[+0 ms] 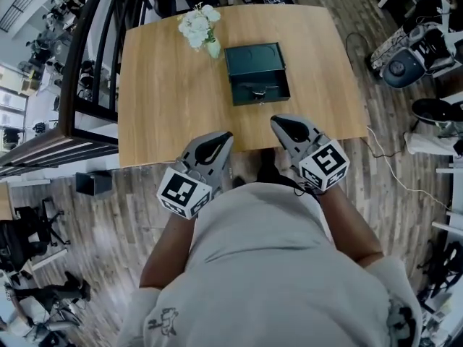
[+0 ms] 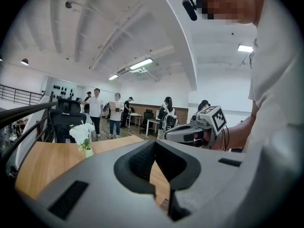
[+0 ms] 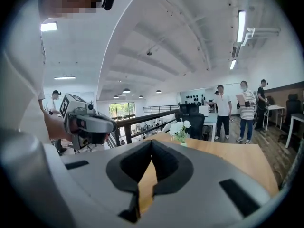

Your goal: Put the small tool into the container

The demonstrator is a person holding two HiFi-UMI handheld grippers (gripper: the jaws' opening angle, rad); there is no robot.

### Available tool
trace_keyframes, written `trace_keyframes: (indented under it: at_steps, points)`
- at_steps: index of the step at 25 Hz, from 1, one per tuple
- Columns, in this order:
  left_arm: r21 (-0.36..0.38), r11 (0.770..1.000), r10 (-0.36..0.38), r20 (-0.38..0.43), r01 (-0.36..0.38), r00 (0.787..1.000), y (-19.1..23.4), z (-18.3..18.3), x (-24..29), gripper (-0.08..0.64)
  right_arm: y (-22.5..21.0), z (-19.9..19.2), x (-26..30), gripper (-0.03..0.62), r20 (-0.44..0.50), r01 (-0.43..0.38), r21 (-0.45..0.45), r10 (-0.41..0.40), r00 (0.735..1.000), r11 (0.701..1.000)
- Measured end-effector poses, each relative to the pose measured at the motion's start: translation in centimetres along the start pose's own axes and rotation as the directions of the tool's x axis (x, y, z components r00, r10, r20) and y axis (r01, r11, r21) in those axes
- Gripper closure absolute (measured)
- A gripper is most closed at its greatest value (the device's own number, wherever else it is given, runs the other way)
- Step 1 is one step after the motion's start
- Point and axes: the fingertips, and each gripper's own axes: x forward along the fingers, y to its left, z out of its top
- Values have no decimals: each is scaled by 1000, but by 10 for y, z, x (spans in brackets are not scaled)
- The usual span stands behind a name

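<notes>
Container (image 1: 257,72): dark green, on wooden table (image 1: 166,100), 12 o'clock from both grippers | left gripper (image 1: 227,136): jaws clenched, empty, over table's 6 o'clock edge | right gripper (image 1: 275,121): jaws clenched, empty, same edge | white flowers (image 1: 197,26): 10 o'clock of container

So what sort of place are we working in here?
Likely an open-plan office on a mezzanine: a black railing overlooks a lower floor, an office chair and desks stand beyond the wooden table, and people stand about.
</notes>
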Motion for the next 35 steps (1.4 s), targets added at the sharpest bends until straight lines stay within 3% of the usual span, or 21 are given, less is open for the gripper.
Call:
trace_keyframes:
  at_steps: [10,23,35]
  points:
    - [41,999,-38,45,36,998,-36,30,-26,555,35,20,-51,586,13,28,-56,-27,1000,998]
    - [13,1000,-6,39,6,999,-60,42,-5,555,9,33,-107,586,49,41,-48,-39,998,998]
    - [20,999,28,39,-29,999,-126,50,21,555,-8,24,-172,586,71,-3,-57,7,997,998]
